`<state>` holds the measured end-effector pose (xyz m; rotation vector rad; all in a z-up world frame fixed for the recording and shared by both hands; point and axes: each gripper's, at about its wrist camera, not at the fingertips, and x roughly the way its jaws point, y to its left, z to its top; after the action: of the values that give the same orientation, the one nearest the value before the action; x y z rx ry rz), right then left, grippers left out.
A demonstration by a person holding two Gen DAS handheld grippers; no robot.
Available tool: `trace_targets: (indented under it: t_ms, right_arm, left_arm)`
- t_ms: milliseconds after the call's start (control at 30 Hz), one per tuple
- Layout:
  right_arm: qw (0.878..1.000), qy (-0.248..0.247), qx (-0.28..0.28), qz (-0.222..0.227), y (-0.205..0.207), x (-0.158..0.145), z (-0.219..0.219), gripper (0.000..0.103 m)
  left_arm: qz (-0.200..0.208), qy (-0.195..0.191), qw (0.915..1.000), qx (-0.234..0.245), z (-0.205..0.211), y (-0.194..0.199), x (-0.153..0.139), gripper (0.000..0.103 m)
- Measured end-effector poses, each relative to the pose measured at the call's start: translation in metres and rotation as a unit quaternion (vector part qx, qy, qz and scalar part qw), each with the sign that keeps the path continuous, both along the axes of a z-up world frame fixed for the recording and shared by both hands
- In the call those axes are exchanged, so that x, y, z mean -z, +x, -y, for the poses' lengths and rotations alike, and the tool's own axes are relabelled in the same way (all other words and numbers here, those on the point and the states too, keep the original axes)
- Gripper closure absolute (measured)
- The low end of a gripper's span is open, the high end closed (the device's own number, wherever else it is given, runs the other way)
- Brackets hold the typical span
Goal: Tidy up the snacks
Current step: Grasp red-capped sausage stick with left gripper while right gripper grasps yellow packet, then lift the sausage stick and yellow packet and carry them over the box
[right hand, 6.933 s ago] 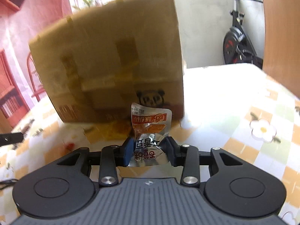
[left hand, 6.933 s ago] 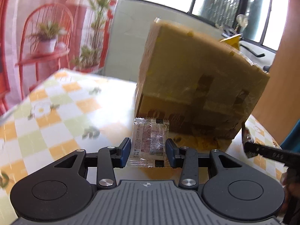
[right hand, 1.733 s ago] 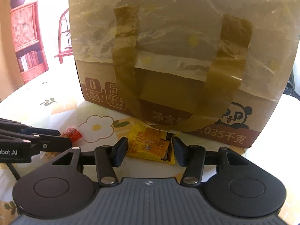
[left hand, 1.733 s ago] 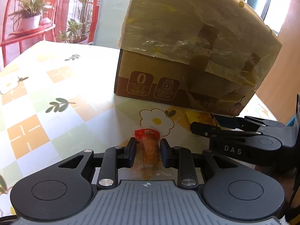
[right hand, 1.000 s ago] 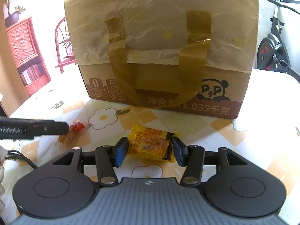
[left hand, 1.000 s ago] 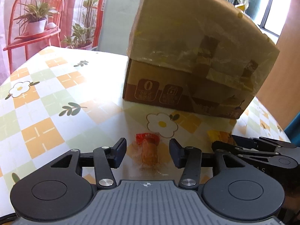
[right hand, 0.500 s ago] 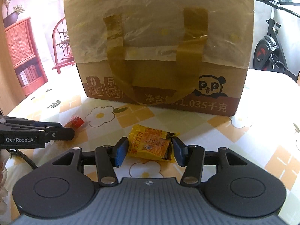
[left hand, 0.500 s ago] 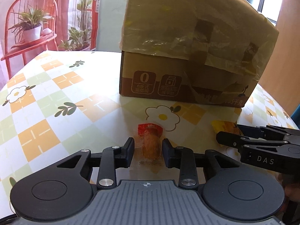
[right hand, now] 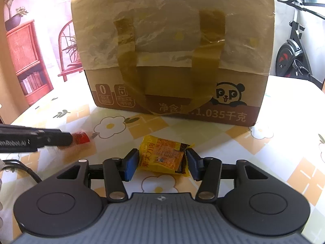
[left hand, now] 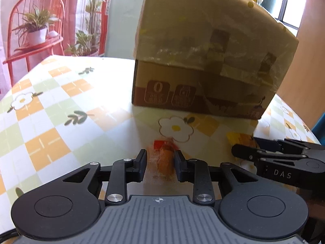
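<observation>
A clear-wrapped sausage snack with a red end (left hand: 165,158) lies on the flowered tablecloth between the fingers of my left gripper (left hand: 160,163), which stand close beside it with small gaps. Its red end also shows in the right wrist view (right hand: 81,137). A yellow snack packet (right hand: 163,156) lies flat between the open fingers of my right gripper (right hand: 162,162), with gaps on both sides. The packet also shows in the left wrist view (left hand: 238,139), next to the right gripper (left hand: 243,151). A taped cardboard box (right hand: 172,50) stands just behind both snacks.
The table (left hand: 50,109) has an orange, green and white flowered cloth. A red chair with potted plants (left hand: 34,30) stands beyond its far left edge. An exercise bike (right hand: 294,46) stands behind the box on the right. The left gripper (right hand: 36,139) reaches in from the left.
My left gripper opened, then narrowed around the sausage snack on the table. My right gripper stayed open around the yellow packet. Both views shifted slightly.
</observation>
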<state>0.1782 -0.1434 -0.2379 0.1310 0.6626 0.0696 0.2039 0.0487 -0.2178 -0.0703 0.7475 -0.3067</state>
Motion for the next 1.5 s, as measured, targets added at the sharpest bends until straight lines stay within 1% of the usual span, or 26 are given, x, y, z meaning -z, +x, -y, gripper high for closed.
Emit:
trace_targets:
  t_ms: [133, 333, 367, 400, 433, 567, 600, 667, 800, 933, 967, 1000, 1100, 1267, 1400, 1500]
  right_arm:
    - [1.0, 0.0, -0.006, 0.001, 0.0, 0.0, -0.001, 0.05]
    - [1.0, 0.003, -0.009, 0.001, 0.0, 0.0, 0.0, 0.05]
    - [1.0, 0.003, -0.009, 0.001, 0.0, 0.0, 0.0, 0.05]
    - [1.0, 0.004, -0.009, 0.0, 0.0, 0.0, 0.0, 0.05]
    - [1.0, 0.005, -0.009, 0.0, 0.001, 0.0, 0.001, 0.05]
    - [1.0, 0.007, -0.01, -0.001, 0.001, 0.001, 0.001, 0.05]
    - [1.0, 0.007, -0.011, -0.002, 0.002, 0.001, 0.001, 0.05]
    - [1.0, 0.007, -0.012, -0.002, 0.002, 0.001, 0.0, 0.05]
    - [1.0, 0.009, -0.013, -0.003, 0.002, 0.002, 0.0, 0.05]
    - [1.0, 0.011, -0.013, -0.003, 0.003, 0.002, 0.001, 0.05]
    - [1.0, 0.011, -0.013, -0.003, 0.003, 0.002, 0.001, 0.05]
    - [1.0, 0.012, -0.013, -0.003, 0.003, 0.002, 0.001, 0.05]
    - [1.0, 0.013, -0.013, -0.003, 0.003, 0.002, 0.001, 0.05]
    - [1.0, 0.013, -0.013, -0.003, 0.003, 0.002, 0.001, 0.05]
    - [1.0, 0.013, -0.013, -0.003, 0.003, 0.002, 0.002, 0.05]
    - [1.0, 0.014, -0.01, 0.0, 0.002, 0.002, 0.002, 0.05]
  left_arm:
    - [-0.015, -0.006, 0.9999, 0.004, -0.001, 0.003, 0.001, 0.071]
    - [-0.015, -0.021, 0.9997, 0.005, -0.003, 0.004, 0.0, 0.071]
    - [-0.017, -0.026, 0.9995, 0.005, -0.004, 0.005, -0.001, 0.068]
    - [-0.018, -0.03, 0.9994, 0.006, -0.004, 0.005, -0.001, 0.062]
    - [-0.018, -0.032, 0.9993, 0.005, -0.003, 0.006, -0.001, 0.06]
    - [-0.025, -0.021, 0.9994, -0.005, -0.002, 0.011, 0.002, 0.06]
    - [-0.028, -0.019, 0.9994, -0.009, -0.003, 0.013, 0.003, 0.061]
    - [-0.026, -0.027, 0.9992, -0.013, -0.006, 0.015, 0.004, 0.064]
    - [-0.024, -0.033, 0.9991, -0.011, -0.006, 0.019, 0.005, 0.069]
    - [-0.013, -0.018, 0.9997, -0.004, -0.001, 0.017, 0.006, 0.069]
    - [-0.013, -0.018, 0.9997, -0.002, 0.0, 0.017, 0.007, 0.073]
    - [-0.014, -0.025, 0.9996, 0.0, -0.001, 0.016, 0.007, 0.075]
    - [-0.012, -0.034, 0.9993, 0.009, 0.0, 0.01, 0.007, 0.078]
    - [0.001, -0.033, 0.9993, 0.017, 0.004, 0.002, 0.005, 0.079]
    - [0.013, -0.038, 0.9991, 0.013, 0.001, 0.001, -0.002, 0.081]
    - [0.02, -0.033, 0.9992, 0.012, 0.0, 0.0, -0.01, 0.081]
